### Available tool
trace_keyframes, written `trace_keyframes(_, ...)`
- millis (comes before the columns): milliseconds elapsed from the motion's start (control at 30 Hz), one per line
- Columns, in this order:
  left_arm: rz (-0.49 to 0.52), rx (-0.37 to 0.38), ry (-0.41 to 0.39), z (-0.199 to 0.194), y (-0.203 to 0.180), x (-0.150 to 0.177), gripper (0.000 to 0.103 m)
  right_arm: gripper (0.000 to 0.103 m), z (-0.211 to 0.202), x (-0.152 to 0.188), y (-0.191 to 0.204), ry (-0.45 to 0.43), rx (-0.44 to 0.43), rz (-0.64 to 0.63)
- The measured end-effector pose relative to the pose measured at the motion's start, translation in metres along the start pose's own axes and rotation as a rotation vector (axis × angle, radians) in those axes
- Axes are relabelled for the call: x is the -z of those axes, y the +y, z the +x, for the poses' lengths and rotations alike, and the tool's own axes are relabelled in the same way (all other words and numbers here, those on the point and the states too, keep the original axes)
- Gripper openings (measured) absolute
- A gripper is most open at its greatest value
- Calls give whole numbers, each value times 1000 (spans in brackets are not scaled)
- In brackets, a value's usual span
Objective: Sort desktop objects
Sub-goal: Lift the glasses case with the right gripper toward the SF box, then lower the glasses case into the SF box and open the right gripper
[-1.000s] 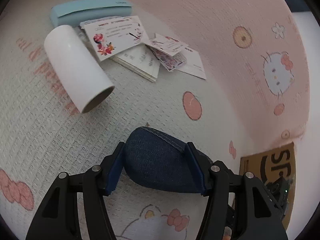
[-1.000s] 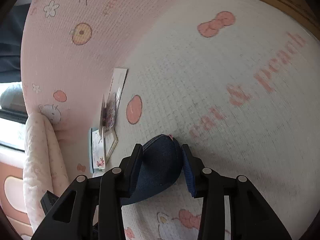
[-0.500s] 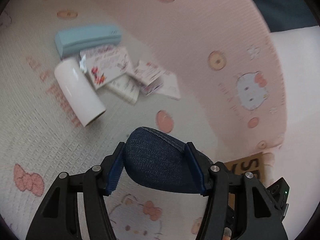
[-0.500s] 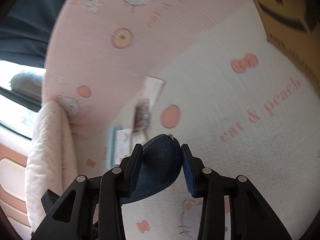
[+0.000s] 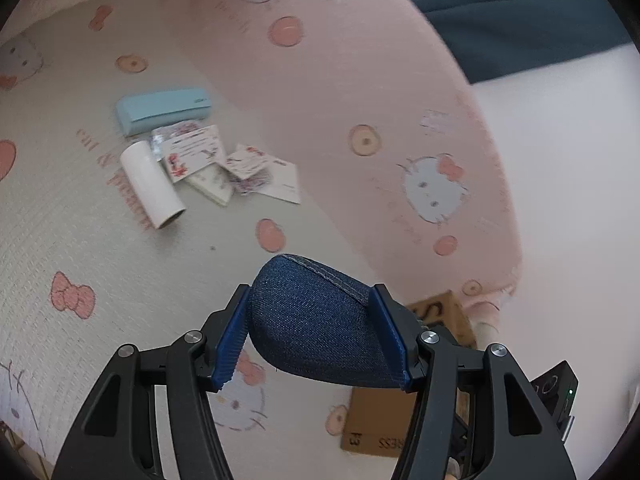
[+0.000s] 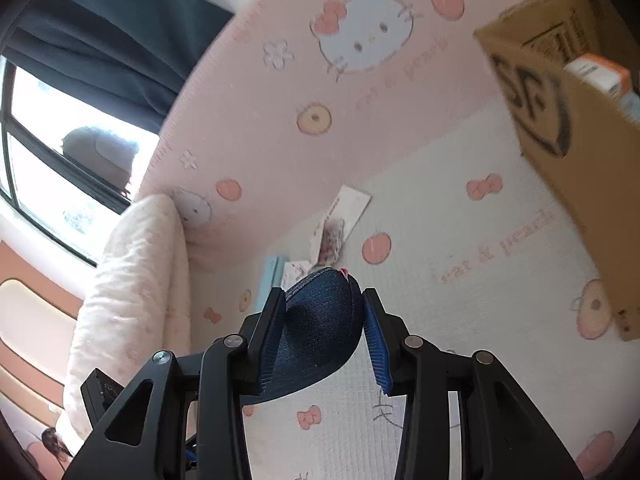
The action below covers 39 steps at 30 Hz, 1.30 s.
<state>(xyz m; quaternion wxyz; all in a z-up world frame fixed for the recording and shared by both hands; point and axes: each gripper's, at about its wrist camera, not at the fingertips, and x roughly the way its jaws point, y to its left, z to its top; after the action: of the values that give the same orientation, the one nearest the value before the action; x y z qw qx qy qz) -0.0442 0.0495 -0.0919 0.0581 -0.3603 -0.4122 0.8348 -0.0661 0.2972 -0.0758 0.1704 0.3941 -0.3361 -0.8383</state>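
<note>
Both grippers clamp one denim pouch [image 5: 320, 328], lifted off the mat: left gripper [image 5: 316, 336] pinches it at lower center of the left wrist view, right gripper [image 6: 324, 332] squeezes it at lower center of the right wrist view. Cardboard box [image 5: 380, 424] sits just behind, lower right; in the right wrist view it fills the upper right [image 6: 576, 120]. Farther, upper left: white roll [image 5: 152, 184], scattered cards [image 5: 224, 164], light blue case [image 5: 164, 108] on patterned mat [image 5: 120, 264].
</note>
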Motion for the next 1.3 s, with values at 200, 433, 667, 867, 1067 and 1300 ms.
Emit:
trace_keyframes(200, 34, 40, 3, -7, -39, 11, 63, 36, -42, -17, 1, -51, -8, -8)
trace_keyframes(433, 83, 66, 33, 8, -97, 29, 63, 36, -88, -51, -22, -97, 0, 22)
trace_keyframes(667, 124, 114, 104, 52, -160, 50, 63, 36, -132, -97, -63, -151, 45, 58)
trace_keyframes(867, 143, 148, 182, 99, -215, 71, 63, 36, -160, -141, -104, -191, 101, 94)
trace_keyframes(1067, 155, 154, 196, 129, -248, 87, 63, 36, -173, -176, -137, -199, 114, 105)
trace_keyframes(1300, 157, 137, 250, 167, -271, 99, 63, 36, -176, -197, -172, -213, 124, 128)
